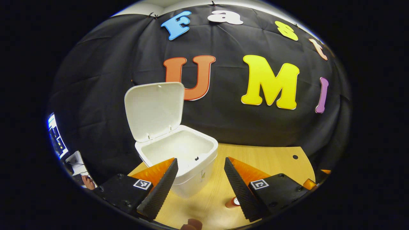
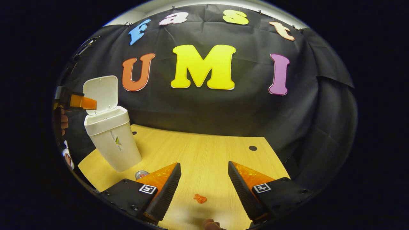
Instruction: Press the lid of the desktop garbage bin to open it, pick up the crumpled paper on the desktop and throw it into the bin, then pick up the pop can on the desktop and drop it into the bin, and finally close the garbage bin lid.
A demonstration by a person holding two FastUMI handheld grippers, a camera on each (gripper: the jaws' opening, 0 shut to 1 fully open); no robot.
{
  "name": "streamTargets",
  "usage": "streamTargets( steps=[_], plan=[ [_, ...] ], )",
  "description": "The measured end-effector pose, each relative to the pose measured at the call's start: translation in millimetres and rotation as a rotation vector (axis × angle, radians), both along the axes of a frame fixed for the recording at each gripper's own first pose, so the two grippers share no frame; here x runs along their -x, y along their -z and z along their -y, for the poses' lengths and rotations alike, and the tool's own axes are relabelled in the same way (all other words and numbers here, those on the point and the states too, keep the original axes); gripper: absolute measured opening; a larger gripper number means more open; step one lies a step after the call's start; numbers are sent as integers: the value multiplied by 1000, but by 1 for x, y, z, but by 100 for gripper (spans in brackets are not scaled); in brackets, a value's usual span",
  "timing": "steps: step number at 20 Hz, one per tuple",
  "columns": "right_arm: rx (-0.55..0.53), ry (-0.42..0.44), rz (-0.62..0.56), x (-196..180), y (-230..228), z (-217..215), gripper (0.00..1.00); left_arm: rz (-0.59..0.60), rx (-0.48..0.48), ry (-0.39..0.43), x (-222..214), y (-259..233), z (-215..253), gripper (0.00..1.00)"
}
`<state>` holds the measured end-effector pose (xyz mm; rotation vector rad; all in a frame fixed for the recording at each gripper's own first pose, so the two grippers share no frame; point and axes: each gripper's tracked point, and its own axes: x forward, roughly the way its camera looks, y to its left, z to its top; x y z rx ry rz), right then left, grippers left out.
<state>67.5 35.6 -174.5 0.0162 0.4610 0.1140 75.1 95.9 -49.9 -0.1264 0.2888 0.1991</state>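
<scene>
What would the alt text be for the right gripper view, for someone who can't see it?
A white desktop bin stands at the left of a wooden table, its lid flipped up. The right hand-held gripper is open above a small orange crumpled paper. A pop can sits near the bin's base.

White garbage bin upright at the far left of the wooden bench, tapering toward its base, a small logo on its side. Lid swung up and back on its hinge, standing nearly upright; inside bare and white. Pop can near the bin's base, silver top showing, mostly hidden. Small orange crumpled paper lying on the bench, nearer and right of the can, apart from it.
</scene>
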Motion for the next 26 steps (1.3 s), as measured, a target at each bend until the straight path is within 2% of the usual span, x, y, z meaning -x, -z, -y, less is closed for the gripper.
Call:
streamTargets(
  steps=[6,9,14,16,19,22,24,26],
  plan=[
    [39,-33,-154,4,64,-11,94,-134,1,15,29,73,15,97],
    [54,-50,-238,6,99,-16,93,-149,-37,-32,45,93,12,98],
    [92,-67,-394,10,160,-20,93,-231,-48,28,58,131,35,98],
    [95,-71,-461,13,181,-20,94,-250,-88,57,59,137,43,97],
    [105,-61,-527,10,205,-16,94,-225,-226,112,54,137,51,97],
    [115,-86,-613,8,222,-16,94,-237,-223,152,55,150,66,99],
    [106,-84,-649,3,228,-16,84,-251,-204,156,56,154,69,99],
    [108,-66,-669,-2,233,-14,79,-238,-253,150,50,149,60,99]
  ],
)
